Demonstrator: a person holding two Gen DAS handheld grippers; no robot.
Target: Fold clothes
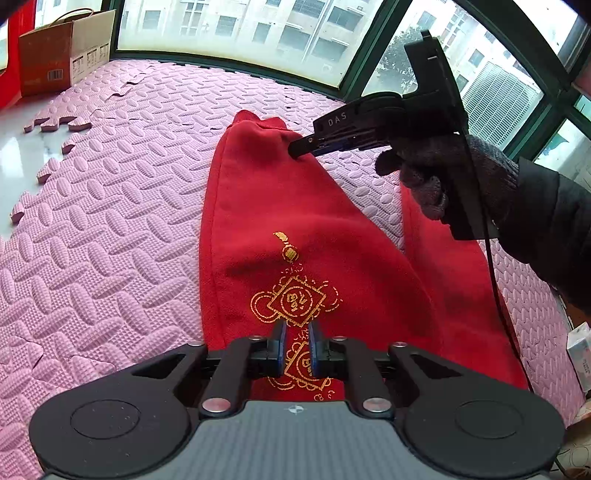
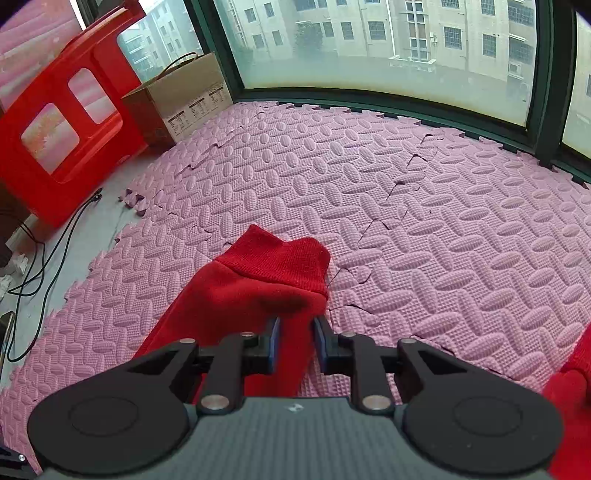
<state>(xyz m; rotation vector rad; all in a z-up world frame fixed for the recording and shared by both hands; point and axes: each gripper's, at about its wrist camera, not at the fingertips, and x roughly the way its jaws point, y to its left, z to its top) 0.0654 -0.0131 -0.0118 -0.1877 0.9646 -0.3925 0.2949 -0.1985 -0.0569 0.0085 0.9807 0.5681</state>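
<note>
My right gripper [image 2: 295,345] pinches the red trouser leg [image 2: 236,295] just short of its ribbed cuff [image 2: 277,258], above the pink foam mat [image 2: 424,206].

The garment [image 1: 295,229] lies on the foam mat [image 1: 110,206]; a cardboard box [image 1: 66,55] stands behind, left, beside the window [image 1: 236,26].

Only readable bit is "DAS" in pale letters on the right gripper [image 1: 301,146], up at 1 o'clock in the left wrist view. The red garment [image 1: 295,229] has gold knot embroidery with a character I can't make out. Cardboard box [image 1: 66,51] labels and barcode are too small.
</note>
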